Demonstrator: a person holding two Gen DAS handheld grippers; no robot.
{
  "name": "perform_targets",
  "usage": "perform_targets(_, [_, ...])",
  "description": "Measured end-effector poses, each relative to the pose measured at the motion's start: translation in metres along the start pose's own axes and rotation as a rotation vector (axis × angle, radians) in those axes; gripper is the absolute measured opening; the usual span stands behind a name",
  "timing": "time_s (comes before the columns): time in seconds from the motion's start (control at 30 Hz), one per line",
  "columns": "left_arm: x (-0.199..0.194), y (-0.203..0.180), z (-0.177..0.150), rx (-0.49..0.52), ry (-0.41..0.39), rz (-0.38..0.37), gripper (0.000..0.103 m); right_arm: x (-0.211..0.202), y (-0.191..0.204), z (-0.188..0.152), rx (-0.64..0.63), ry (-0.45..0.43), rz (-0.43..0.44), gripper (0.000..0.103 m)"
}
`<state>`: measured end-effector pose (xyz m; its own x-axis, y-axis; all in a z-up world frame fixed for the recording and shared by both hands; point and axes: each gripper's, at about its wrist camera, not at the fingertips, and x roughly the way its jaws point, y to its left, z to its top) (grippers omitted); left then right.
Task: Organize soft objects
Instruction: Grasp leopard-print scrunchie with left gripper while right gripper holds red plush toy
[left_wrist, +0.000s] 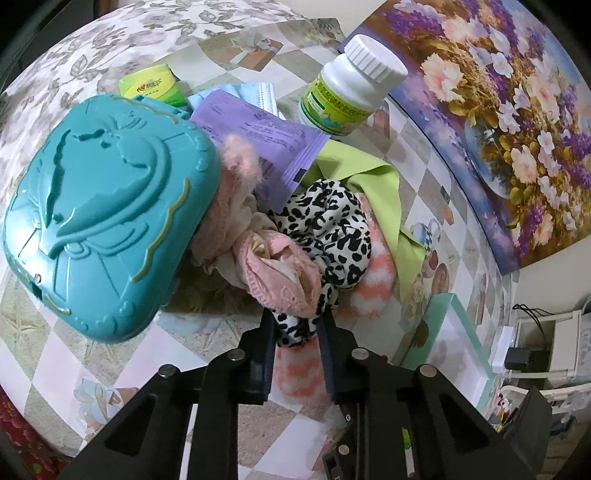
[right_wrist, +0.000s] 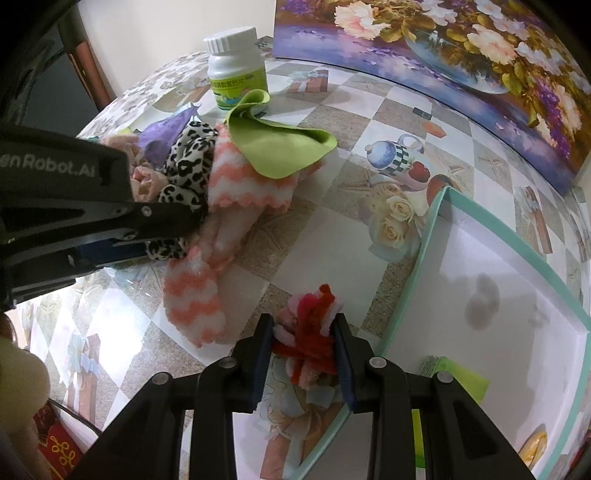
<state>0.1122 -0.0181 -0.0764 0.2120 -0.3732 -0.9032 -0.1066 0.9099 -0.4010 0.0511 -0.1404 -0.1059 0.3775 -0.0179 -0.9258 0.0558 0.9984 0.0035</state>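
A leopard-print cloth (left_wrist: 325, 236) lies bunched atop a pink-and-white zigzag fuzzy sock (right_wrist: 236, 184), beside crumpled pink knit fabric (left_wrist: 280, 273) and under a folded lime-green cloth (right_wrist: 284, 147), while a red-and-pink chenille bundle (right_wrist: 310, 332) sits apart by the box.

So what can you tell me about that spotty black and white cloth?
The leopard-print cloth is soft, thin fabric, white with black blotches, crumpled into a bunch in the middle of the pile on the table. It lies against pink knitted fabric on one side and a fuzzy pink-and-white striped sock on the other, with a green cloth behind. Its lower end sits pinched between the jaws of the left gripper.
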Motion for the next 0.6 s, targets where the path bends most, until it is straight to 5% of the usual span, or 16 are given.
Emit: perform_targets(0.6, [-0.020, -0.007, -0.001, 0.018, 0.006, -0.049, 0.012, -0.016, -0.016, 0.000, 0.094, -0.041, 0.041, 0.033])
